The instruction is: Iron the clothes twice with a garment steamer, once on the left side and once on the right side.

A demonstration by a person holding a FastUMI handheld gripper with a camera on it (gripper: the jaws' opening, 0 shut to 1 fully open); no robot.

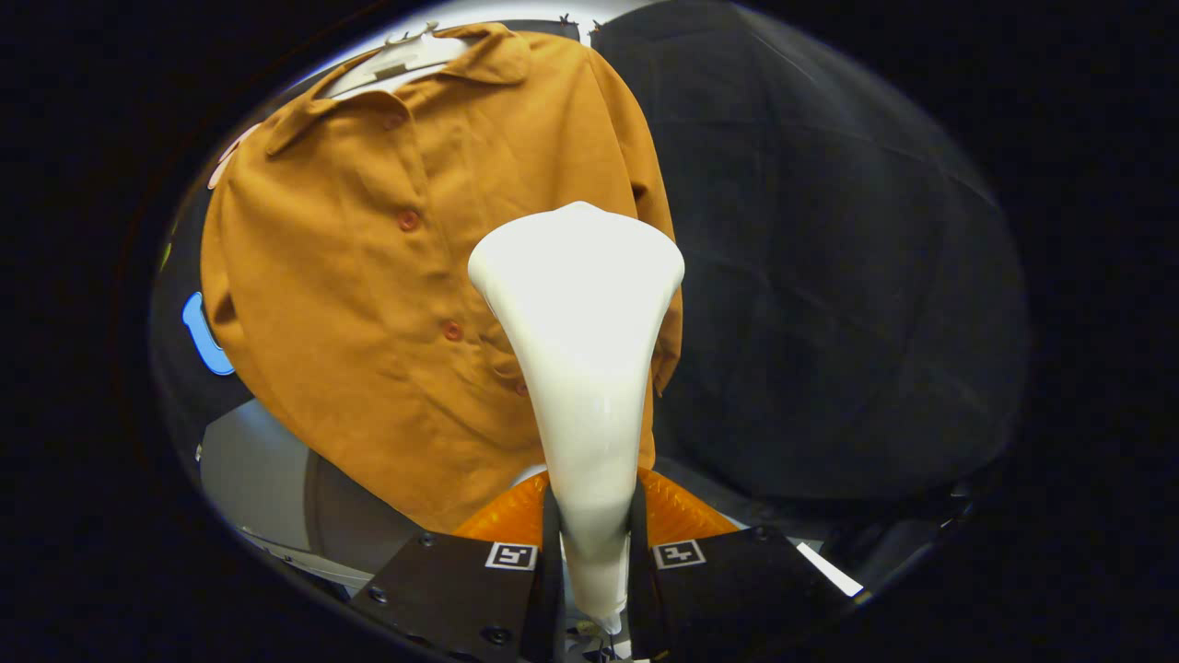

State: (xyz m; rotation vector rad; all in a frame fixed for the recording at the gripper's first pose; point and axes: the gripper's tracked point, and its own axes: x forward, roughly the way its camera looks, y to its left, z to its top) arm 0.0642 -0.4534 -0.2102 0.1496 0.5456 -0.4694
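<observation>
**Steamer head facing shirt's right-hand panel**

Gripper (594, 543) is clamping both fingers on the white garment steamer (580, 368), its long axis running 6 to 12 o'clock. Orange shirt (368, 304) is hanging on a hanger (405, 57) just beyond, its bulk lying toward 10 o'clock

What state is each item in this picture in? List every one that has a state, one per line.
Brown-orange buttoned cloth shirt: hanging on a hanger, buttoned closed, sloping in the view.
White plastic hanger: inside the shirt's collar, carrying it.
White flared garment steamer head: held upright, wide end toward the shirt's right half.
Black two-finger gripper: shut on the steamer's narrow handle.
</observation>
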